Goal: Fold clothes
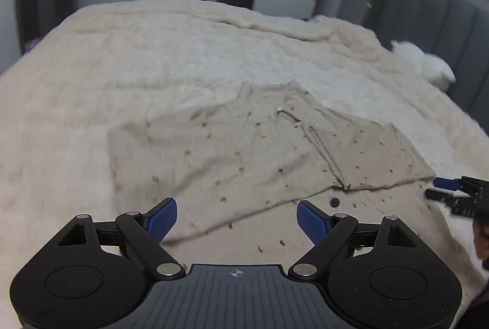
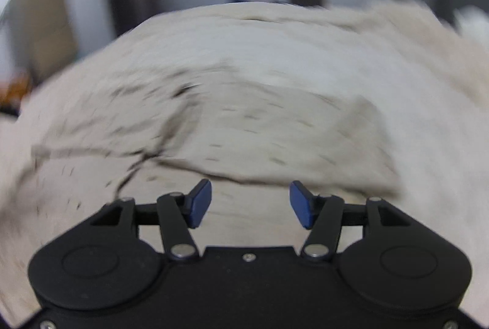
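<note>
Both jaws wide above shirt (image 1: 232, 151) hem, blanket (image 1: 122, 60) around.

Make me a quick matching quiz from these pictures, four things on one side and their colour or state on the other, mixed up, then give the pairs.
Things:
1. shirt
2. left gripper
3. headboard
4. pillow

States:
A. white, lying by the headboard
B. grey, upright at the bed's end
C. beige with small dark marks, partly folded on the blanket
D. open, holding nothing

Pairs: 1-C, 2-D, 3-B, 4-A

Both grippers' jaws wide apart
</note>
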`<state>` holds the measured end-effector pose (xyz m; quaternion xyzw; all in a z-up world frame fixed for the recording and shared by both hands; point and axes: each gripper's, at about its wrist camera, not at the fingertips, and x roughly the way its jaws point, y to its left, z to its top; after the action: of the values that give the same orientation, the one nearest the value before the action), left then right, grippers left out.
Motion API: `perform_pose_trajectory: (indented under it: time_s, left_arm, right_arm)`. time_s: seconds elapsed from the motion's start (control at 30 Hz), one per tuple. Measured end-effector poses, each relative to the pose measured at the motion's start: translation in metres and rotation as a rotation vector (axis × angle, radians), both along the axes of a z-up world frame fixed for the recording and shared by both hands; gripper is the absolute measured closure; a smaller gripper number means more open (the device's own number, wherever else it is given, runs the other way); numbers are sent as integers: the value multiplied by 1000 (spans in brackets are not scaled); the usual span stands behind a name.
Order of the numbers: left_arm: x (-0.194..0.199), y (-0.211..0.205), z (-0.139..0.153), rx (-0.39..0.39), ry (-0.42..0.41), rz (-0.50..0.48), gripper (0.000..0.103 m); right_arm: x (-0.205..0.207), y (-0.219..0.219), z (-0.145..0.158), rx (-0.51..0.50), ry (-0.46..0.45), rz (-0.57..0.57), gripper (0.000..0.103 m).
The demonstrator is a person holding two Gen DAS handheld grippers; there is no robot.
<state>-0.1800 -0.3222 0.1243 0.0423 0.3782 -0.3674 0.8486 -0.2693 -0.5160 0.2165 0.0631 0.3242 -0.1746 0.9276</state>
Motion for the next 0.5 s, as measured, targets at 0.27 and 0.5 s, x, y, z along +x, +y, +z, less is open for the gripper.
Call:
perform_pose_trajectory:
  time_s: [0.27, 0.5]
  left_arm:
    - [28, -9, -52, -191, 159, 79, 21]
    - [44, 1, -37, -268, 135, 77, 20]
  right_arm:
    - [122, 66, -51, -337, 202, 224, 51]
    - [144, 44, -60, -319, 268, 175, 103]
